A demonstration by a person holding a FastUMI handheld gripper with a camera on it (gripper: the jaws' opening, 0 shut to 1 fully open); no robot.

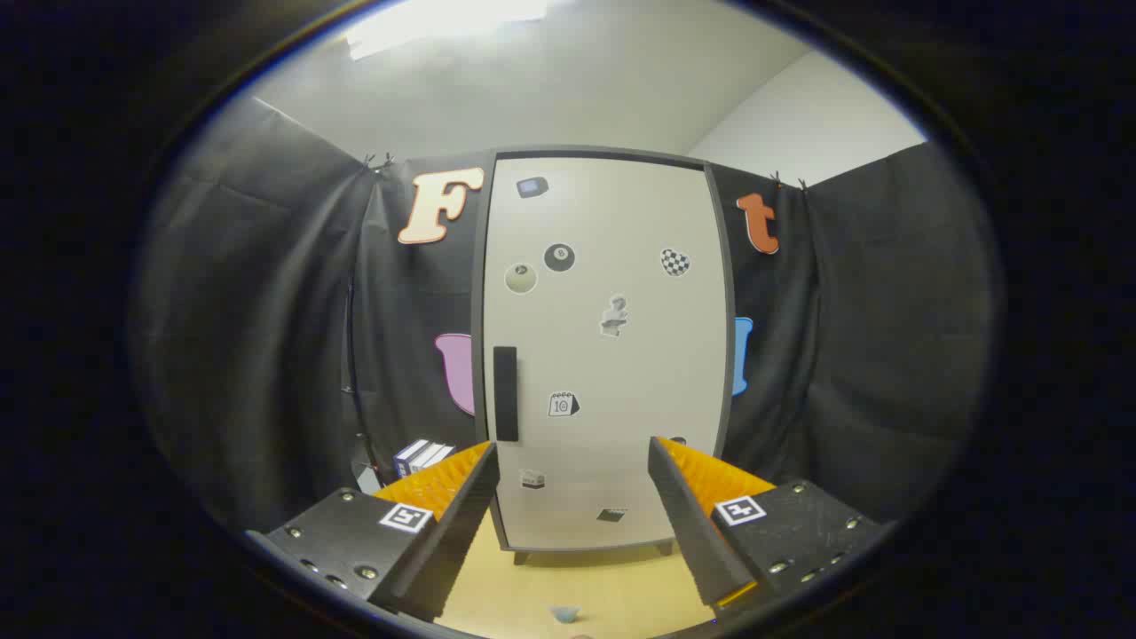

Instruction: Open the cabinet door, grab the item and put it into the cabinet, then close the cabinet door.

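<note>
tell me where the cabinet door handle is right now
The dark vertical handle sits on the closed cabinet door's left edge, about mid-height, beyond the open gripper and above its left finger.

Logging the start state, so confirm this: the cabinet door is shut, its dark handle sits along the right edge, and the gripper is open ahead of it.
One thing is wrong: the dark handle sits along the left edge of the cabinet door, not the right, as the gripper view shows. The rest holds: the door is shut and the gripper is open, fingers spread apart, short of the door.
</note>
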